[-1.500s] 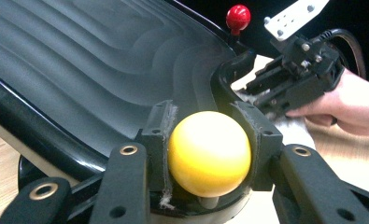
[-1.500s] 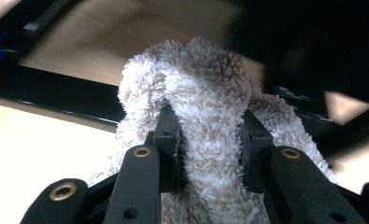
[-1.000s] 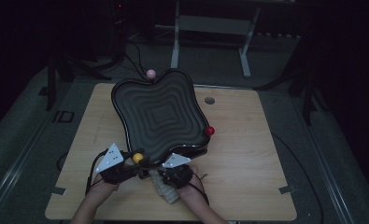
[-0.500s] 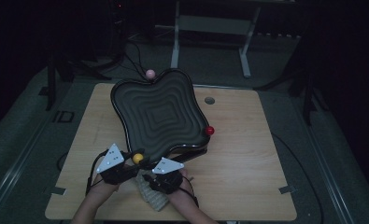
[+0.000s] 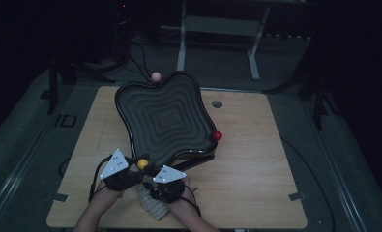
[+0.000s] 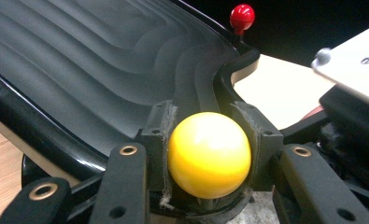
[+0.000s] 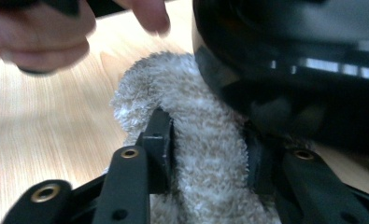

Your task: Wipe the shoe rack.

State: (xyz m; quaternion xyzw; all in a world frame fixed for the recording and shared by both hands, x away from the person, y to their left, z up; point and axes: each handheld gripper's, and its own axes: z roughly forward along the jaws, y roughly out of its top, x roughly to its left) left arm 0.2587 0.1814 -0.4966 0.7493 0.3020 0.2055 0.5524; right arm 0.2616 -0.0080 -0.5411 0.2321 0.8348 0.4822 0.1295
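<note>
A black wavy tray lies tilted on the wooden table, with ball knobs at its corners. My left gripper is shut on the yellow ball at the tray's near corner; in the left gripper view both pads clasp the yellow ball. Just right of it, my right gripper holds a fold of beige towel. Its jaws have just been opening, but the towel still fills the gap and touches both pads under the tray's edge.
A red ball sits at the tray's right corner and a pink ball at its far corner. The table has a round hole at the back. The left hand is close to the towel. Dark floor and stands surround the table.
My right gripper has shifted left and slightly nearer, next to the left gripper, with the towel between its jaws. The left gripper and the tray have stayed put.
</note>
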